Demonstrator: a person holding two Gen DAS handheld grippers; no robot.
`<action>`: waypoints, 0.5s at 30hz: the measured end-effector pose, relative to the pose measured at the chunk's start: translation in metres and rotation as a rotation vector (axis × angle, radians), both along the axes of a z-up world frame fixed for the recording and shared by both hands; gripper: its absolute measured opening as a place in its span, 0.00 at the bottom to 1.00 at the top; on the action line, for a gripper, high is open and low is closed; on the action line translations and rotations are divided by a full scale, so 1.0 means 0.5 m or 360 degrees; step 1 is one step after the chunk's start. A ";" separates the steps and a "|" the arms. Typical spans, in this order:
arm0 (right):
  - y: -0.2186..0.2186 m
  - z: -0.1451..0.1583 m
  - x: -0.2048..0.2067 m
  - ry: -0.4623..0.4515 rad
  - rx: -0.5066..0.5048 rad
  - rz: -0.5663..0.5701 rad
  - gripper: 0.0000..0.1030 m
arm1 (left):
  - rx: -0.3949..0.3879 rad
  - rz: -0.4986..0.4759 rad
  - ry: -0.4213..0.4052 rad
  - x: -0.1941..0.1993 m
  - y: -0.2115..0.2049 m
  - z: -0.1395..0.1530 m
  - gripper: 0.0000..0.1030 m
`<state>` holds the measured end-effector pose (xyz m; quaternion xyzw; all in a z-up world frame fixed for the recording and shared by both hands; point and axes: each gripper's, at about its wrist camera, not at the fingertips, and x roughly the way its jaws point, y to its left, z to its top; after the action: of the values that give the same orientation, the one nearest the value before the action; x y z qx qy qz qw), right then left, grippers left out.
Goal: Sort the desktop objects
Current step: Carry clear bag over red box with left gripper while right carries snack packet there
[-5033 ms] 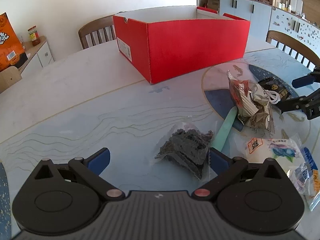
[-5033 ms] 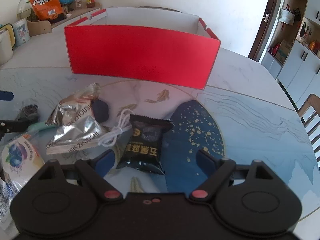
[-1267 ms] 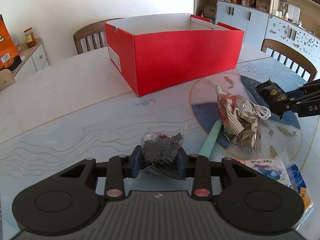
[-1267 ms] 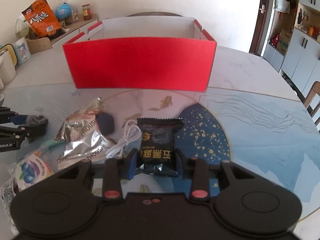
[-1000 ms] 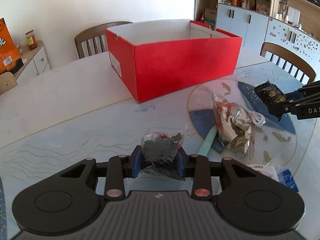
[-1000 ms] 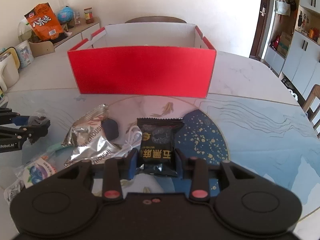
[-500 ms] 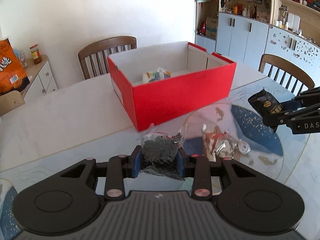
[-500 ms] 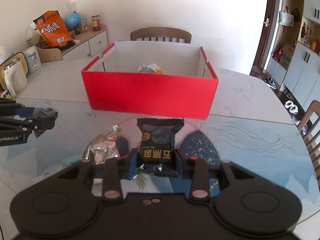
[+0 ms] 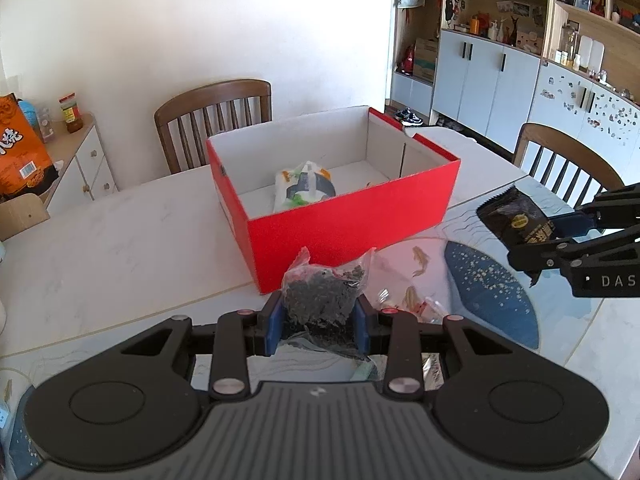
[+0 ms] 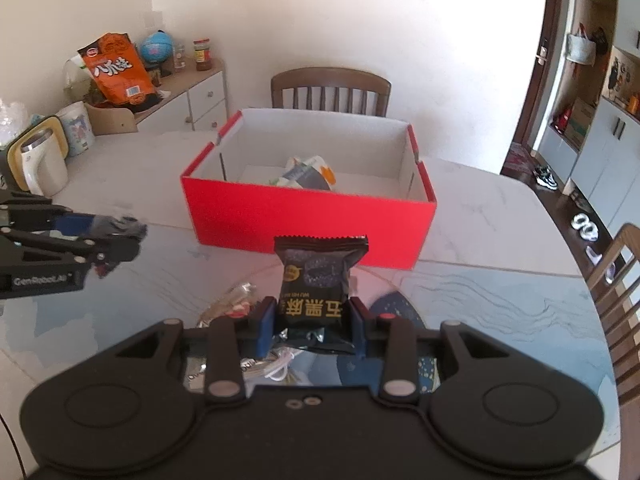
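My left gripper (image 9: pixel 318 322) is shut on a clear bag of dark dried bits (image 9: pixel 322 294) and holds it high above the table, in front of the red box (image 9: pixel 352 224). My right gripper (image 10: pixel 312 322) is shut on a black snack packet (image 10: pixel 318 280), also lifted, facing the red box (image 10: pixel 308 220). The box is open on top and holds a white and green packet (image 9: pixel 304 186), which also shows in the right wrist view (image 10: pixel 308 172). Each gripper shows in the other's view, the right (image 9: pixel 560 232) and the left (image 10: pixel 100 240).
A silver foil bag (image 10: pixel 230 300) and a white cable (image 10: pixel 280 364) lie on the round glass-topped table below the grippers. Wooden chairs (image 9: pixel 214 120) stand behind and to the right (image 9: pixel 568 164). A kettle (image 10: pixel 42 162) and an orange snack bag (image 10: pixel 116 70) stand at the left.
Both grippers have risen well above the table with their packets, so the inside of the red box has come into view. The grips have not changed.
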<state>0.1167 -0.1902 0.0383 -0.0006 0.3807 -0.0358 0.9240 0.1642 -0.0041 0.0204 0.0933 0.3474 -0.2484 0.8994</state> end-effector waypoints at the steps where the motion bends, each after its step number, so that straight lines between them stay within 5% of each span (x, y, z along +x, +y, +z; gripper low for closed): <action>1: 0.002 0.006 0.002 -0.0003 -0.0004 0.0015 0.36 | -0.0001 -0.0003 0.0003 0.001 -0.003 0.004 0.32; 15: -0.007 0.056 0.034 -0.0006 -0.0018 0.0111 0.36 | -0.0010 -0.0013 0.0026 0.035 -0.037 0.064 0.33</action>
<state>0.1335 -0.1938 0.0661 -0.0191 0.3785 -0.0058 0.9254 0.1817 -0.0223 0.0523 0.0900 0.3536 -0.2538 0.8958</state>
